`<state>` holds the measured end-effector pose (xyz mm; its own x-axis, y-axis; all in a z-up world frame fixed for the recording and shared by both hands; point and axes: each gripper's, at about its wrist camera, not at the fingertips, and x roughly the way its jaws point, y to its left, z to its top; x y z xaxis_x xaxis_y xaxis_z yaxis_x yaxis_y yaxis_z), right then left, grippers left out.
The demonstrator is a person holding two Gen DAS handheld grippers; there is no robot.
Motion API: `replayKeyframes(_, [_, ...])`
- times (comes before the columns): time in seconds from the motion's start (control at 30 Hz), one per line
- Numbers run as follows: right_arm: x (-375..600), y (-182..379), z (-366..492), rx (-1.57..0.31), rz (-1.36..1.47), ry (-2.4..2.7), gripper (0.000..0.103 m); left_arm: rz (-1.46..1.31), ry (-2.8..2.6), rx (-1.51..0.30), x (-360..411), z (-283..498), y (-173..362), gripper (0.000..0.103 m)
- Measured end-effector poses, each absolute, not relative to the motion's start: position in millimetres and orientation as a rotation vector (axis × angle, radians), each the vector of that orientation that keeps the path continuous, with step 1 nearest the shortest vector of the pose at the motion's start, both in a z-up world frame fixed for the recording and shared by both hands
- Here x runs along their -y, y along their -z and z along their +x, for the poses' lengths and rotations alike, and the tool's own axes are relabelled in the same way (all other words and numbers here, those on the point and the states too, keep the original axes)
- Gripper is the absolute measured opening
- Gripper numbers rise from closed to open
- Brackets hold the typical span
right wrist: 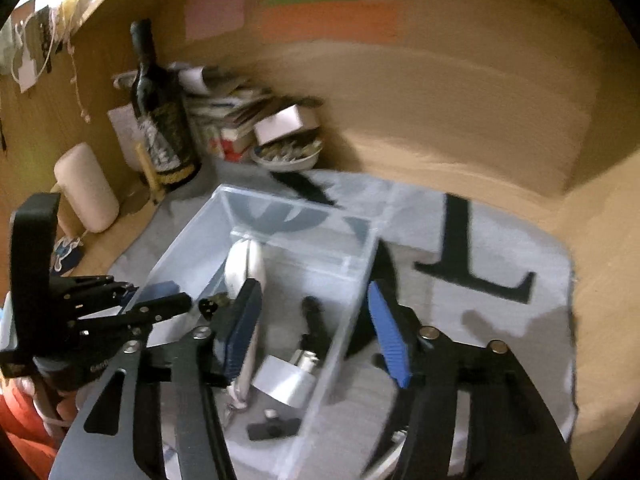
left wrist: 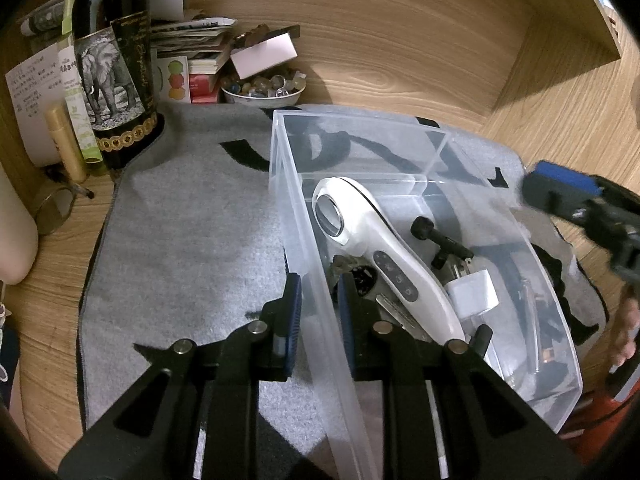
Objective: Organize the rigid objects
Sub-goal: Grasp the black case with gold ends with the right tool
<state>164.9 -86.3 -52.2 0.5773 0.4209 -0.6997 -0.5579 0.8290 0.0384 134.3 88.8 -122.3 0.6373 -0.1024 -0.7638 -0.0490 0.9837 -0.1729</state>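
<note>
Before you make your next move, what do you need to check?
1. Left gripper has the box wall between its fingers: ok.
2. Left gripper squeezing that wall tightly: cannot tell.
3. Right gripper open and empty above the box: ok.
4. White gadget lying inside the box: ok.
5. White plug inside the box: ok.
6. Nothing left out on the grey mat: cannot tell, parts are hidden.

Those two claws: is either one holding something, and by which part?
The left claw grips the clear bin by its side wall, one finger on each face. The right claw is open above the bin, holding nothing.
</note>
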Motion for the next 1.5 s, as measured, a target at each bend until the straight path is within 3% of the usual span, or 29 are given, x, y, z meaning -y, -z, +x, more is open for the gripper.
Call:
replayKeyframes(0.37, [173.8, 41.7, 152.4, -0.728, -0.124, -0.328, 0.060, -0.171, 0.016, -0.892, -86.4, 135.4, 121.9, 0.017])
replayKeyframes(0.77, [196.0, 118.7, 138.8, -0.952, -0.050, -0.295, 0.060, -0.175, -0.002, -0.896, -85.5, 138.7, 120.1, 0.017])
replayKeyframes(1.1, [194.6, 136.0, 121.4, -0.961, -0.102, -0.232, 0.060, -0.171, 0.002, -0.906, -84.0, 135.9, 121.5, 0.017])
replayKeyframes(1.17, [195.7, 134.7, 120.1, -0.955, -0.092, -0.229, 0.053, -0.164, 0.003, -0.910, -83.0, 135.4, 122.5, 0.017])
replayKeyframes(1.3, [198.5, 133.3, 121.0, -0.951, -0.055, -0.253, 0.022, -0.167, 0.007, -0.910, -83.9, 135.6, 122.7, 0.017])
replayKeyframes(1.43, [199.0, 131.4, 125.2, -0.944, -0.032, -0.246, 0.021, -0.168, 0.009, -0.905, -84.4, 134.7, 123.0, 0.017])
replayKeyframes(1.5, [196.7, 125.3, 127.5, -0.931, -0.026, -0.253, 0.011, -0.167, 0.009, -0.902, -84.2, 134.2, 123.1, 0.017])
